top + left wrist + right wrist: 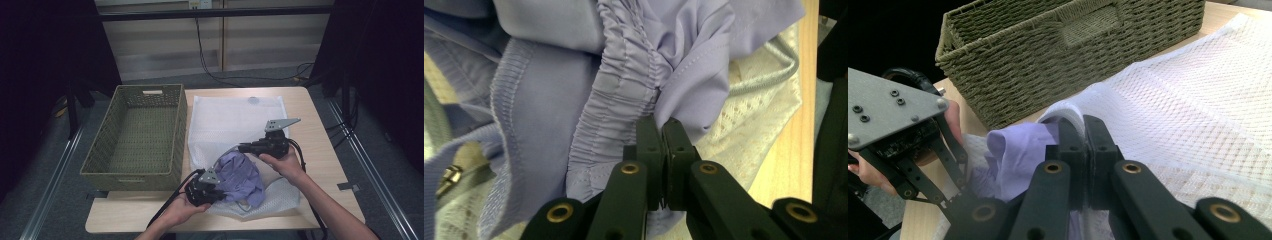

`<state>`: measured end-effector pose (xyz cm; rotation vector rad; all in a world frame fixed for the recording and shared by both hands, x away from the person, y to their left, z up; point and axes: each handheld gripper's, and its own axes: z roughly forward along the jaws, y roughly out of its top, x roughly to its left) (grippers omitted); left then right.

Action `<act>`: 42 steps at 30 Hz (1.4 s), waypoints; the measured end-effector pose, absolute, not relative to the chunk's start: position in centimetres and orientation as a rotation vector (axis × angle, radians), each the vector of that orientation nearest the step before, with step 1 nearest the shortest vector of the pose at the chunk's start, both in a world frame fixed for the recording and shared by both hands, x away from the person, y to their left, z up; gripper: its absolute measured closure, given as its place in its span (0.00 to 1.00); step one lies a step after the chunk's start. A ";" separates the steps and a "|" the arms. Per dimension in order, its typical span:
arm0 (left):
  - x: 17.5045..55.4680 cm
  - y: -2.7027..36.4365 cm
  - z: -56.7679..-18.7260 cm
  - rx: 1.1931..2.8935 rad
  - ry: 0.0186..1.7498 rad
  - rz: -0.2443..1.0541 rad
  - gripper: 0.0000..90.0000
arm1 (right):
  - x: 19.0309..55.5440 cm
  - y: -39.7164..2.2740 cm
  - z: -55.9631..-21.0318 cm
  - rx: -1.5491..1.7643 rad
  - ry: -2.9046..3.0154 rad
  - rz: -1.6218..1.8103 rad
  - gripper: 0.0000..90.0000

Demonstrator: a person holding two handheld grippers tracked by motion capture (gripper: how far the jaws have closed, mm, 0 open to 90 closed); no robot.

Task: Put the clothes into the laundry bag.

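On the table's near half we've got the lavender garment [240, 177] half inside the white mesh laundry bag [235, 117], bunched at the bag's mouth. Our right gripper [243, 147] is clamped on the bag's rim, lifting it so the mouth stays open; our left gripper [216, 191] is pinched on a fold of the garment beside its elastic band, likely to feed it in. High view gives layout: woven basket [137, 132] touching the bag's left edge. Left gripper view shows the gathered elastic [624, 85] and stitching; right gripper view shows the raised rim [1068, 110] and basket handle slot [1088, 22].
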<state>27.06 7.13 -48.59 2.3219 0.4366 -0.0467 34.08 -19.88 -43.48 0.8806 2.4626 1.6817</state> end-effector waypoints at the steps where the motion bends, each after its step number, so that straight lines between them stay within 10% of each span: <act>1: 27.1 7.2 -48.4 2.322 0.440 -0.045 0.99 | 34.1 -19.9 -43.5 0.882 2.463 1.683 0.98; 23: 29.6 3.3 -43.6 2.165 0.448 0.068 0.99 | 33.9 -20.1 -42.7 0.866 2.446 1.719 0.98; 42: 31.2 1.6 -48.2 2.228 0.498 0.065 0.98 | 33.4 -20.4 -43.7 0.887 2.518 1.659 0.98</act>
